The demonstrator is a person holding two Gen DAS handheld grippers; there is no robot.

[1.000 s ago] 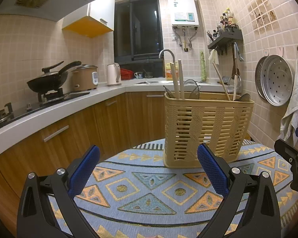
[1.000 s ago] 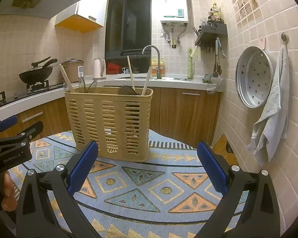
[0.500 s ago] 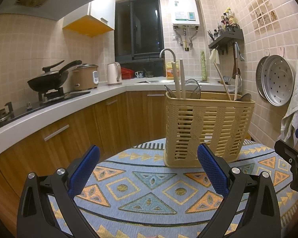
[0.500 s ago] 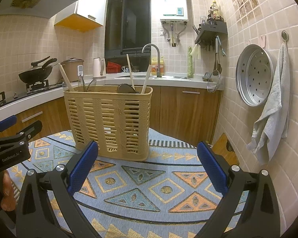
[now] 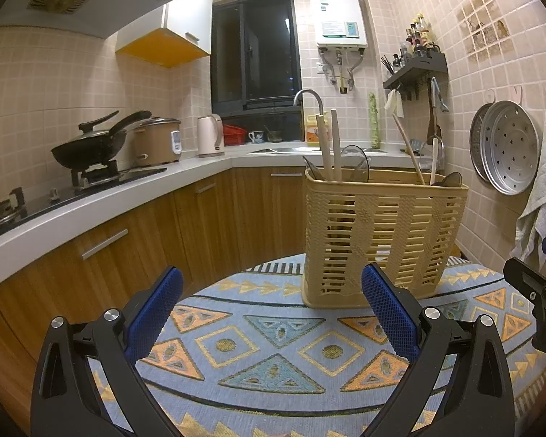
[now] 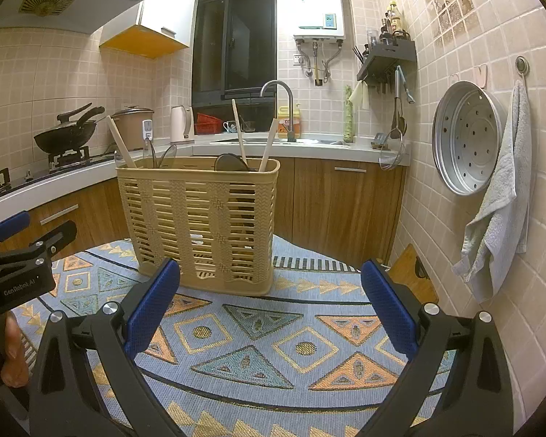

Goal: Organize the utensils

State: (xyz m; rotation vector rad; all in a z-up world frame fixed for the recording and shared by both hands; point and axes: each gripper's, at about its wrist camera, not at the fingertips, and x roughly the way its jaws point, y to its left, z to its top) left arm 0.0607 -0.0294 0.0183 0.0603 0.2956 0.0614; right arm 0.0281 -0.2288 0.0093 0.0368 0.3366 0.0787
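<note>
I read the left gripper as spread wide, its blue pads well apart with nothing between them; it hovers above the patterned tablecloth in the lower half of the left wrist view. The right gripper is in the same condition — jaws fully apart, empty, above the same cloth in the lower half of its own view.

The beige slatted utensil basket stands upright on the cloth, right of centre in the left wrist view and left of centre in the right wrist view. It lies beyond both sets of fingertips, touching neither. Inside it I see wooden handles rising at its left end, further light handles leaning at its right end, and dark spoon or ladle heads just above the rim.

At the far left edge of the right wrist view, the left gripper's black body appears with a hand on it. Outward — a wok on the stove at mid left, a rice cooker, a kettle, the tap at centre, a steamer tray and towel on the right wall.
</note>
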